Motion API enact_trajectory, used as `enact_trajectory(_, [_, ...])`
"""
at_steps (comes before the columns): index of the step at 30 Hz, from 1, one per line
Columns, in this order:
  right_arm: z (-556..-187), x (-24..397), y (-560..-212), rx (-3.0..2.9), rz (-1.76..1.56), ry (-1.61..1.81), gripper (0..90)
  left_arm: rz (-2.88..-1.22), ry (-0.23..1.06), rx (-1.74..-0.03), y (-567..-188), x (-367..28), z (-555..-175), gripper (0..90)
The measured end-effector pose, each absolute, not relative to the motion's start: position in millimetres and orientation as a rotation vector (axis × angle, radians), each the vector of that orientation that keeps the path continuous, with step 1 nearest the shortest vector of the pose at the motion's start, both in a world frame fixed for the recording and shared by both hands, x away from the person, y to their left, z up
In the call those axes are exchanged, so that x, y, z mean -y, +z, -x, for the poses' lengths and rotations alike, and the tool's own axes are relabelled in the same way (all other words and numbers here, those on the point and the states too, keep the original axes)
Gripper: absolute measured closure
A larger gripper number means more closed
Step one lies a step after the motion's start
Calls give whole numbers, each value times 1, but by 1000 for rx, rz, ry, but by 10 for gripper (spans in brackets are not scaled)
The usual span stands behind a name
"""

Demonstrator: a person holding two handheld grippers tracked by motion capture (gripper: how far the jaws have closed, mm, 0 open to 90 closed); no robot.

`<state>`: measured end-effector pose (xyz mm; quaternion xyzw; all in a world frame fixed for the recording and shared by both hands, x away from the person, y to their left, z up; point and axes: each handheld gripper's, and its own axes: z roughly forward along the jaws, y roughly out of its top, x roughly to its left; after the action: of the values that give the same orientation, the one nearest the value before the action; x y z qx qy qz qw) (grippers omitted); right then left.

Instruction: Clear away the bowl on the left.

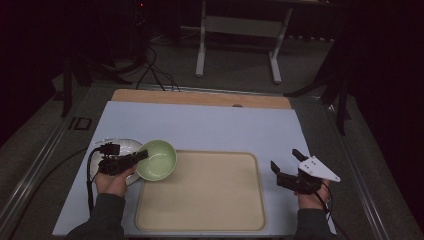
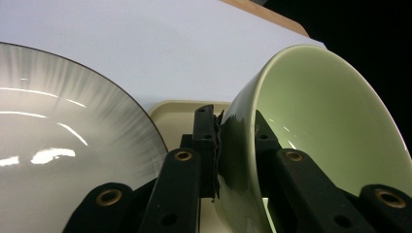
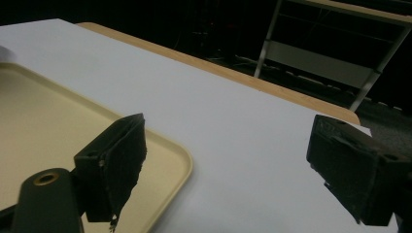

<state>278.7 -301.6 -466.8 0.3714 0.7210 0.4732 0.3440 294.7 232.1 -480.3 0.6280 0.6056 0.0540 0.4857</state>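
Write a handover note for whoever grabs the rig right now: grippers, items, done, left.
Left gripper: shut on the green bowl, fingers pinching its rim, bowl tilted at the tray's top left corner.
Right gripper: open, holding nothing, to the right of the tray.
Grey plate: on the table, left of the tray.
Done: bowl grasped.
Left: probably set the bowl on the tray, then the plate.

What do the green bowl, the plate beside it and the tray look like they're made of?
Green bowl: likely glazed ceramic, since its thick wall is glossy and mirrors the jaw of the left gripper clamped on it. Plate: probably glazed ceramic too, with bright glare streaks and a dark rim line. Tray: seemingly matte beige plastic, with a moulded raised rim and rounded corners.
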Motion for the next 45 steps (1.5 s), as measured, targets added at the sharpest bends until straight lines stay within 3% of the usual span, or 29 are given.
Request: enact_trajectory(45, [-278, 302, -466, -1872, -965, 1230, 139, -1639, 69, -1409, -494, -185, -300, 795])
